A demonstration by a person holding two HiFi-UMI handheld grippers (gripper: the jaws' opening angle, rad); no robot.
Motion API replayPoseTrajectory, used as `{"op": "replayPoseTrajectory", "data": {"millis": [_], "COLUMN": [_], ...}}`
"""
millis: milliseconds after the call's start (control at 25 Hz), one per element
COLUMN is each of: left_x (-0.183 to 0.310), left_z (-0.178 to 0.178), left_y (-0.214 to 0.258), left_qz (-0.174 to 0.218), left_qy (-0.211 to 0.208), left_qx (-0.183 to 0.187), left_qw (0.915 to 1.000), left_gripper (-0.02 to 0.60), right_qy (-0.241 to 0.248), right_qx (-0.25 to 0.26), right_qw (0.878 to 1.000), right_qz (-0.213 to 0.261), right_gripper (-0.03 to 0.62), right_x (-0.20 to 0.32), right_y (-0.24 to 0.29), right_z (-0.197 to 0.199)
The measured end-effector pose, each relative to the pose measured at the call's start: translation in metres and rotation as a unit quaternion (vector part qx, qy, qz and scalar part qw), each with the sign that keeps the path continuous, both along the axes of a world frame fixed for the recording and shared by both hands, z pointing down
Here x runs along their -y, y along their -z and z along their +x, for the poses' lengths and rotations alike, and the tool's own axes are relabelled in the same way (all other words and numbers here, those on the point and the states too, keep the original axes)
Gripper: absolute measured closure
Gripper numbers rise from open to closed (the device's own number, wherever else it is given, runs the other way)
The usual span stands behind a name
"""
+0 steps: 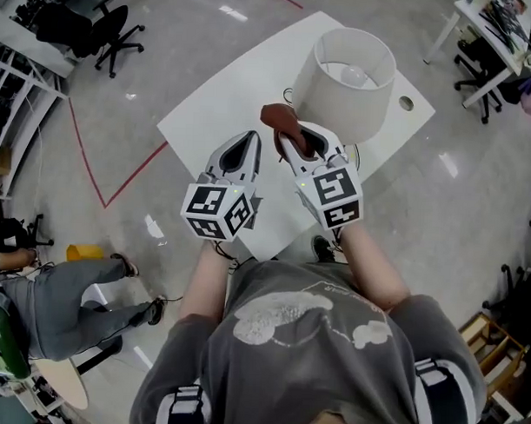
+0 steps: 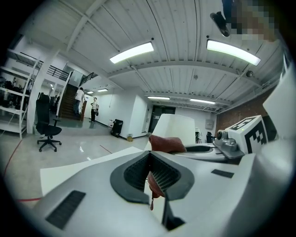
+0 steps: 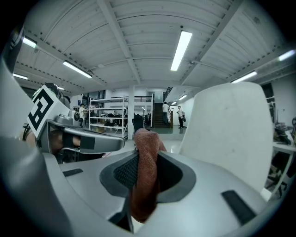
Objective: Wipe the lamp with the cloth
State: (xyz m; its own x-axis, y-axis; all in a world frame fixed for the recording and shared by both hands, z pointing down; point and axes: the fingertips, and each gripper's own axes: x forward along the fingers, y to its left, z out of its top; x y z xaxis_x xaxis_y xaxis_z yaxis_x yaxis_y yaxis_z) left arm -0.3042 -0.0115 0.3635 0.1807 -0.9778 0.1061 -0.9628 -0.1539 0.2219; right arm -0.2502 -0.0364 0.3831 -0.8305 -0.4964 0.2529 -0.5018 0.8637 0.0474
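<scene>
Over the white bench: cloth clamped, lamp just ahead

Has the right tool closed on the reddish-brown cloth, nipped at a fold, with a rounded bunch poking out past the tips and the rest hanging down through the jaws. Shows the left tool just beside it, jaws drawn close together. Shows a reddish-brown sliver in that slit too, but cannot tell whether nipped there or merely seen through. Finds the lamp upright toward the far corner of the bench, with a white drum shade open at the top, a bulb visible inside, and the base hidden under shade and tools. Puts the cloth bunch right at the shade's near wall; cannot tell whether touching.

Handling, as a judgement: soft, limp, light cloth, likely to fold over under pressure, so best kept bunched and pinched near the middle. Probably a light, thin-walled shade, easy to dent, tilt or push along the smooth bench, and a fragile bulb. Better to steady with the left tool low on the stem or base than on the shade rim, if reachable. Calls for light strokes along the shade wall, pressing gently rather than shoving sideways.
</scene>
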Motion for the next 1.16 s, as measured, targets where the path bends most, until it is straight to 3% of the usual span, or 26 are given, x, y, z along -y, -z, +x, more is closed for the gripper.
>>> {"op": "replayPoseTrajectory", "data": {"millis": [440, 760, 1160], "left_x": [-0.018, -0.031, -0.036], "left_z": [0.043, 0.056, 0.075], "left_y": [-0.001, -0.005, -0.008], "left_qz": [0.005, 0.011, 0.025], "left_qy": [0.040, 0.084, 0.128], "left_qx": [0.008, -0.005, 0.004], "left_qw": [0.9992, 0.9964, 0.9914], "left_gripper": [0.574, 0.574, 0.574], "right_qy": [0.083, 0.129, 0.176], "right_qx": [-0.015, -0.024, -0.041], "right_qw": [0.996, 0.991, 0.983], "right_qz": [0.015, 0.021, 0.032], "right_gripper": [0.505, 0.504, 0.504], "right_x": [-0.025, -0.034, -0.041], "right_y": [-0.013, -0.020, -0.030], "right_z": [0.028, 0.051, 0.087]}}
